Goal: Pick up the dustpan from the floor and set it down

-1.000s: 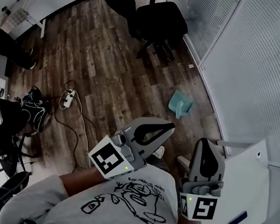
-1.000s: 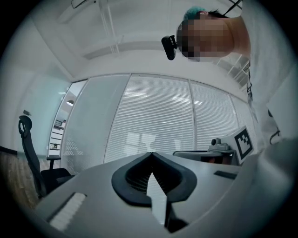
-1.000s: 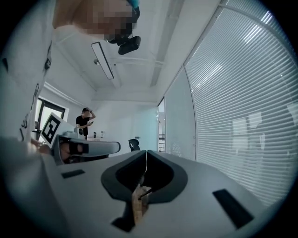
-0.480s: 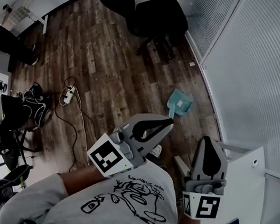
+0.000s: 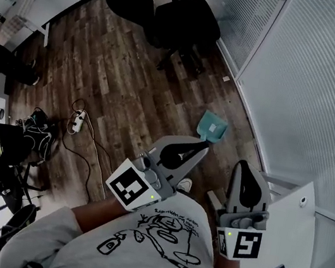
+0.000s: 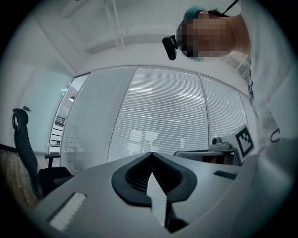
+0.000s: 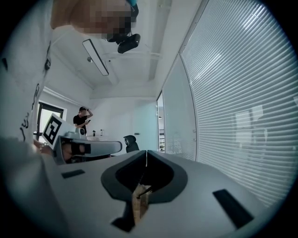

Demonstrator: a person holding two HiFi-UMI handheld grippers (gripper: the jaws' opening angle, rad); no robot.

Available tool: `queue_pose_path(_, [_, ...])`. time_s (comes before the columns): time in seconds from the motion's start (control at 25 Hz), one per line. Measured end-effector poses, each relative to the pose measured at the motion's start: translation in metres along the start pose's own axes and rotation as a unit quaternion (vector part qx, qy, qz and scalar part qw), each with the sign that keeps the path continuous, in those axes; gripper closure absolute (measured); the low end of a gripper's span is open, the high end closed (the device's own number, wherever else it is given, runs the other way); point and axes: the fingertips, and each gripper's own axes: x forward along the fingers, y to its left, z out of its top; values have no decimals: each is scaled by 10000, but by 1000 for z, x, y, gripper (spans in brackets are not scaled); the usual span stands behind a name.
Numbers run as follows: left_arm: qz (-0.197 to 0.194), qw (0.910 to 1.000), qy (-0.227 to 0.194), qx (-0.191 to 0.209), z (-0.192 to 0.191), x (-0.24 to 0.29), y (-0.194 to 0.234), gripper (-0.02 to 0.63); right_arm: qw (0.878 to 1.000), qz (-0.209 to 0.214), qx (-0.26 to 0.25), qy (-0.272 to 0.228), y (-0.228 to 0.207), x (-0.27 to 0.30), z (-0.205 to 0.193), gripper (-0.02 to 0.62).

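Observation:
A teal dustpan (image 5: 212, 126) lies on the dark wood floor (image 5: 117, 89) near the blind-covered glass wall, ahead of both grippers. My left gripper (image 5: 204, 147) is held level in front of the person's chest, shut and empty, its tips just short of the dustpan in the head view. My right gripper (image 5: 243, 165) is beside it on the right, also shut with nothing in it. In the left gripper view the jaws (image 6: 151, 153) meet at a point against the blinds. In the right gripper view the jaws (image 7: 146, 151) meet too. The dustpan shows in neither gripper view.
Two black office chairs (image 5: 184, 21) stand at the far end of the floor. A power strip with cables (image 5: 78, 122) and a dark bag (image 5: 34, 132) lie to the left. A white table (image 5: 286, 241) is at the right. A person (image 7: 82, 122) stands far off.
Both grippers and the head have moved forward toward the dustpan, which now sits closer to the left gripper's tips in the head view. Both stayed shut.

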Motion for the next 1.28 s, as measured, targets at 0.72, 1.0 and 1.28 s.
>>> queue_pose_path(0.72, [-265, 9996, -104, 39, 48, 23, 140, 604, 9998, -168, -92, 27, 11, 145, 28, 589])
queue_pose_path(1.0, [-338, 9994, -35, -2, 42, 36, 137, 604, 9996, -260, -149, 1, -7, 145, 30, 589])
queue_pose_path(1.28, [-290, 9996, -16, -18, 37, 56, 121, 604, 9997, -228, 46, 79, -27, 133, 27, 589])
